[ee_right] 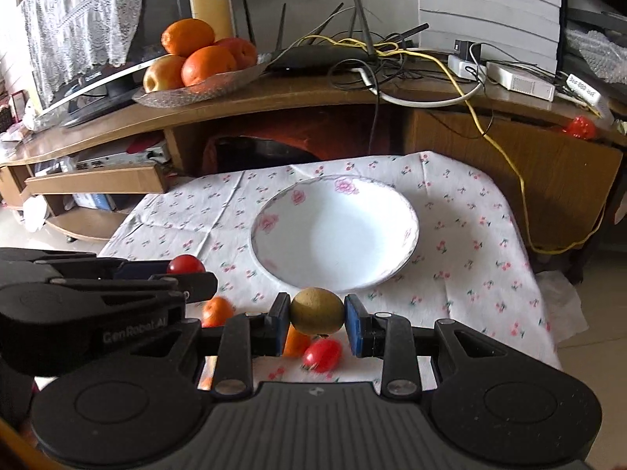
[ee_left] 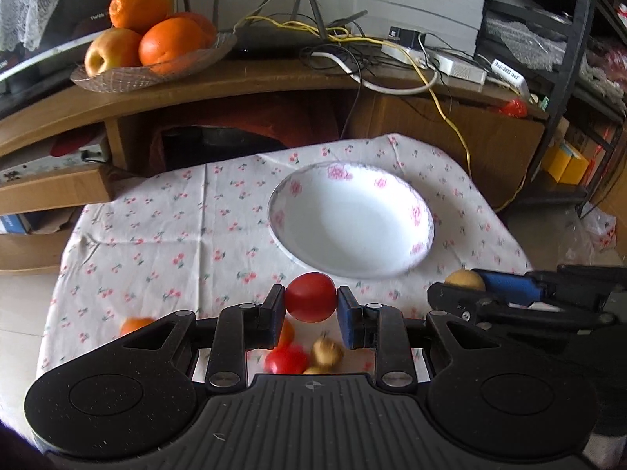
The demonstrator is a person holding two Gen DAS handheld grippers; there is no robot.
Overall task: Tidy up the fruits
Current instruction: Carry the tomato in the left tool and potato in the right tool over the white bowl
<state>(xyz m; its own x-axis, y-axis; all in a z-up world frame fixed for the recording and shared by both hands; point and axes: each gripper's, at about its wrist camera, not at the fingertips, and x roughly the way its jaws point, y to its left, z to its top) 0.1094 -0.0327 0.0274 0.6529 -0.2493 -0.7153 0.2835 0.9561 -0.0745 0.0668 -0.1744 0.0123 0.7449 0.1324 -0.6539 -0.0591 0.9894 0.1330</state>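
While both grippers hang over the near edge of the cherry-print cloth [ee_left: 164, 235], each holds one fruit clear of the surface. Left gripper [ee_left: 310, 305]: fingers closed on a red tomato [ee_left: 310, 302], pinched at its two sides. Right gripper [ee_right: 317, 313]: fingers closed on a brown-green kiwi [ee_right: 316, 310], likewise held by its sides. White bowl [ee_left: 352, 219] with pink flower print: stands on the cloth just beyond both held fruits, nothing inside it. Loose fruit on the cloth, below and behind the fingers: a second red tomato [ee_right: 322, 354], a small orange [ee_right: 217, 310] and, in the left wrist view, a small brown fruit [ee_left: 327, 352] beside a blurred red one. Each gripper appears at the edge of the other's view, the two side by side and apart. Background: a wooden shelf [ee_left: 274, 78] carries a glass dish [ee_left: 153, 72] piled with oranges and an apple, a black router [ee_right: 321, 56] and a tangle of cables, including one yellow cable [ee_left: 450, 117] running down the front.
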